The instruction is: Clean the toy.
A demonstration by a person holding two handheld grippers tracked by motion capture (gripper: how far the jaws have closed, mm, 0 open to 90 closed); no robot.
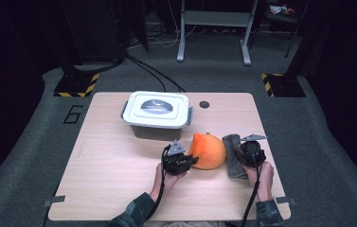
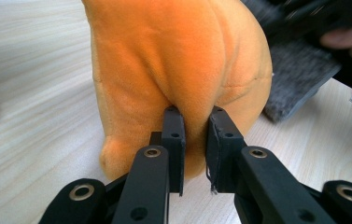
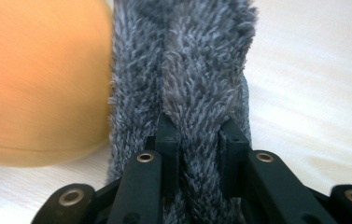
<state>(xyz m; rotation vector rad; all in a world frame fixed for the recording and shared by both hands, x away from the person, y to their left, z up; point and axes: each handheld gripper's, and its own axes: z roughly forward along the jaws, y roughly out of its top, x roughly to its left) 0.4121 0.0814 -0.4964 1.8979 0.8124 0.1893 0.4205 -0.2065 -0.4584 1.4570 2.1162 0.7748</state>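
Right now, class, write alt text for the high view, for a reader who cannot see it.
Two hand-held grippers work at a wooden table: the left gripper pinches an orange plush toy, the right gripper grips a grey fuzzy cloth. Behind them sits a lidded white box.

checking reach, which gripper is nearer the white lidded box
Left. The left gripper pinches the orange plush just below the box; the right gripper grips grey cloth farther right.

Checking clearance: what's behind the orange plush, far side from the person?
Behind the orange plush stands a grey bin, white lid shut, contents hidden. The tabletop directly behind the plush is covered by it.
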